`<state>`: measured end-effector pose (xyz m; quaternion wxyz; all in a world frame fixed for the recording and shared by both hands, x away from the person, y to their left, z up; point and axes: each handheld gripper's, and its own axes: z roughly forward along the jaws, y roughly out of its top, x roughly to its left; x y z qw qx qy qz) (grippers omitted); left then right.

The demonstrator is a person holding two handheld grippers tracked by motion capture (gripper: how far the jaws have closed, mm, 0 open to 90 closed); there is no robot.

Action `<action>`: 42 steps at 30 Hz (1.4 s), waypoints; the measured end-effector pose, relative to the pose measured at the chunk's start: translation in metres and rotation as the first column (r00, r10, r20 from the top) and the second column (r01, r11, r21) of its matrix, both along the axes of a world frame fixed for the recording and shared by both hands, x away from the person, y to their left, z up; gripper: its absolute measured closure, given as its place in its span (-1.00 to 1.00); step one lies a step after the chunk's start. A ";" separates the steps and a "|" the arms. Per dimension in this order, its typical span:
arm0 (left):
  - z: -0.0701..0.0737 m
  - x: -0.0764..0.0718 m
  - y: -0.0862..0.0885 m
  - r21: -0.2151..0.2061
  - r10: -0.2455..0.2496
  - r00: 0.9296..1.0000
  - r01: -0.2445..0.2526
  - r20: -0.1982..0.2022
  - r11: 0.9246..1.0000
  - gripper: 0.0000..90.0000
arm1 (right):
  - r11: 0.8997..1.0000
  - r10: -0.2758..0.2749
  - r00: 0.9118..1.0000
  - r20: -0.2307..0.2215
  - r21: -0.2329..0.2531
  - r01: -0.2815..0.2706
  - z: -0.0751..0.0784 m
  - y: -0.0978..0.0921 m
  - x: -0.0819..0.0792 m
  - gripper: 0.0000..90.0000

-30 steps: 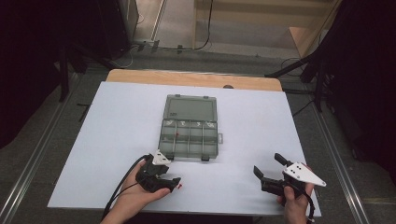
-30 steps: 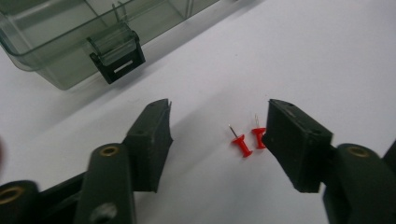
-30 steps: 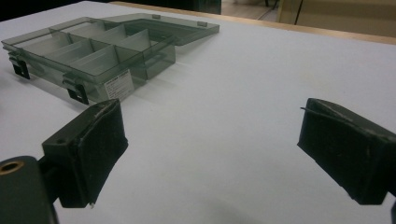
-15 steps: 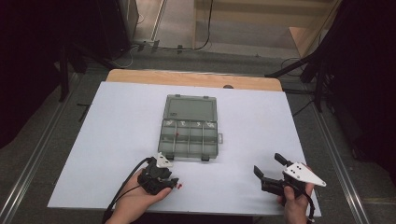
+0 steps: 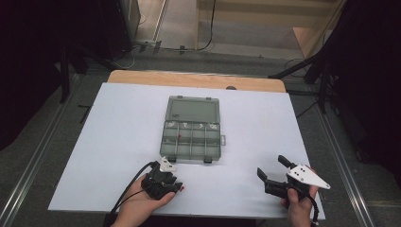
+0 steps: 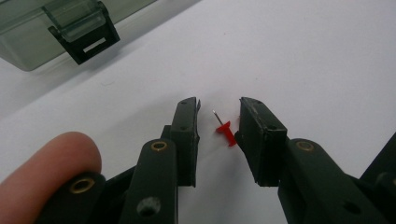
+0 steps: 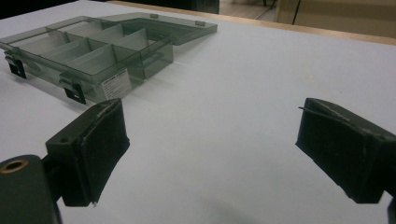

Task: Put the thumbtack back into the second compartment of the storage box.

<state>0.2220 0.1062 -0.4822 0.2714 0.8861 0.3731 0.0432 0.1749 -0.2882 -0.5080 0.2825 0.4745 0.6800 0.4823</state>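
Note:
A small red push pin (image 6: 225,132) lies on the white table between the jaws of my left gripper (image 6: 218,105), close against one jaw. The jaws stand narrowly open around it. In the high view the left gripper (image 5: 176,186) is low on the table at the front, just below the box, with the push pin (image 5: 182,188) at its tips. A clear grey compartment box (image 5: 191,137) sits mid-table, its lid folded flat behind it. My right gripper (image 5: 271,166) hovers at the front right, open and holding nothing; its wide-apart fingers (image 7: 95,140) frame bare table.
The box's front latch (image 6: 81,35) is just beyond the left gripper. Small items lie in some back compartments (image 5: 181,126). The compartment box (image 7: 88,51) lies to the left in the right gripper view. The white table sheet (image 5: 118,123) ends at a wooden edge (image 5: 194,79) at the back.
The left gripper has slid a little toward the table's front edge and settled over the red push pin. The right gripper has stayed in place.

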 end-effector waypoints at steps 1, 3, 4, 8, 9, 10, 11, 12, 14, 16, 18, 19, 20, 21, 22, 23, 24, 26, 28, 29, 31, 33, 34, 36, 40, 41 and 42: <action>0.000 0.000 0.000 0.001 0.001 1.000 -0.001 0.000 1.000 0.53 | 1.000 0.001 1.000 0.002 0.000 -0.001 0.000 0.000 0.000 -0.80; -0.001 0.000 0.000 0.010 0.003 1.000 -0.003 0.002 1.000 0.57 | 1.000 0.001 1.000 0.002 -0.001 -0.001 0.000 0.000 0.000 -0.80; -0.001 0.000 0.000 0.010 0.003 1.000 -0.003 0.003 1.000 0.57 | 1.000 0.001 1.000 0.002 -0.001 -0.001 0.000 0.000 0.000 -0.80; 0.000 -0.001 0.001 0.012 0.011 1.000 -0.012 0.011 1.000 0.58 | 1.000 0.000 1.000 0.002 -0.001 0.000 0.000 0.000 0.000 -0.80; -0.001 -0.001 0.000 0.031 0.015 1.000 -0.016 0.024 0.999 0.64 | 1.000 0.000 1.000 0.002 -0.001 0.000 0.000 0.000 0.000 -0.80; -0.002 -0.001 0.000 0.042 0.015 0.999 -0.017 0.031 0.999 0.65 | 1.000 0.000 1.000 0.002 -0.001 0.000 0.000 0.000 0.000 -0.80; -0.003 -0.001 0.001 0.043 0.015 0.999 -0.016 0.029 0.999 0.65 | 1.000 0.000 1.000 0.002 -0.003 0.000 0.000 0.000 0.000 -0.80; -0.003 -0.001 0.001 0.038 0.023 0.999 -0.024 0.031 0.999 0.66 | 1.000 0.000 1.000 0.003 -0.004 0.000 0.000 0.000 0.000 -0.80; -0.004 -0.002 0.001 0.034 0.024 0.999 -0.025 0.034 0.999 0.67 | 1.000 -0.002 1.000 0.003 -0.002 0.002 0.000 0.000 0.000 -0.80; -0.003 -0.002 0.002 0.035 0.024 0.999 -0.025 0.035 0.999 0.67 | 1.000 -0.002 1.000 0.003 -0.002 0.002 0.000 0.000 0.000 -0.80; -0.003 -0.002 0.002 0.037 0.023 0.999 -0.025 0.039 0.999 0.67 | 1.000 -0.001 1.000 0.001 -0.003 0.001 0.000 0.000 0.000 -0.80; -0.003 -0.001 0.002 0.038 0.021 0.999 -0.022 0.038 0.999 0.67 | 1.000 -0.003 1.000 -0.001 -0.002 0.003 0.000 0.000 0.000 -0.80; -0.003 -0.001 0.003 0.038 0.021 0.999 -0.022 0.036 0.999 0.67 | 1.000 -0.002 1.000 -0.002 -0.003 0.002 0.000 0.000 0.000 -0.80; -0.003 -0.001 0.004 0.038 0.019 0.999 -0.020 0.037 0.999 0.67 | 1.000 -0.002 1.000 -0.002 -0.003 0.002 0.000 0.000 0.000 -0.80; -0.003 -0.001 0.004 0.037 0.021 0.999 -0.022 0.040 0.999 0.67 | 1.000 -0.002 1.000 -0.002 -0.003 0.002 0.000 0.000 0.000 -0.80; -0.003 -0.001 0.005 0.028 0.023 0.999 -0.024 0.041 0.999 0.67 | 1.000 -0.004 1.000 -0.003 -0.001 0.004 0.000 0.000 0.000 -0.80; -0.001 -0.001 0.006 0.021 0.024 0.999 -0.025 0.041 0.999 0.67 | 1.000 -0.003 1.000 -0.001 -0.002 0.003 0.000 0.000 0.000 -0.80; 0.001 -0.001 0.008 -0.002 0.025 0.999 -0.024 0.033 1.000 0.59 | 1.000 -0.001 1.000 0.001 -0.003 0.001 0.000 0.000 0.000 -0.79; 0.003 -0.002 0.009 0.000 0.027 0.999 -0.027 0.036 1.000 0.58 | 1.000 0.000 1.000 0.001 -0.003 0.000 0.000 0.000 0.000 -0.79; 0.003 -0.003 0.010 -0.002 0.032 0.999 -0.032 0.035 0.999 0.58 | 1.000 -0.002 1.000 -0.002 -0.002 0.002 0.000 0.000 0.000 -0.79; 0.003 -0.005 0.011 0.000 0.035 0.999 -0.035 0.036 0.999 0.58 | 1.000 -0.003 1.000 -0.003 -0.001 0.003 0.000 0.000 0.000 -0.79; 0.002 -0.005 0.011 0.006 0.038 0.999 -0.038 0.032 0.999 0.59 | 1.000 -0.001 1.000 -0.003 -0.003 0.001 0.000 0.000 0.000 -0.79; 0.001 -0.006 0.012 0.012 0.039 0.999 -0.039 0.032 0.999 0.59 | 1.000 -0.001 1.000 -0.004 -0.003 0.001 0.000 0.000 0.000 -0.79; 0.000 -0.006 0.012 0.021 0.042 0.999 -0.043 0.035 0.999 0.60 | 1.000 -0.003 1.000 -0.003 -0.002 0.003 0.000 0.000 0.000 -0.79; -0.003 -0.007 0.013 0.018 0.042 0.999 -0.042 0.010 0.999 0.74 | 1.000 -0.003 1.000 -0.001 -0.004 0.003 0.000 0.000 0.000 -0.79; -0.004 -0.007 0.014 0.017 0.043 0.999 -0.043 0.014 0.999 0.74 | 1.000 -0.004 1.000 -0.001 -0.004 0.004 0.000 0.000 0.000 -0.79; -0.004 -0.006 0.014 0.017 0.044 0.999 -0.044 0.014 0.999 0.80 | 1.000 -0.005 1.000 -0.003 -0.002 0.005 0.000 0.000 0.000 -0.79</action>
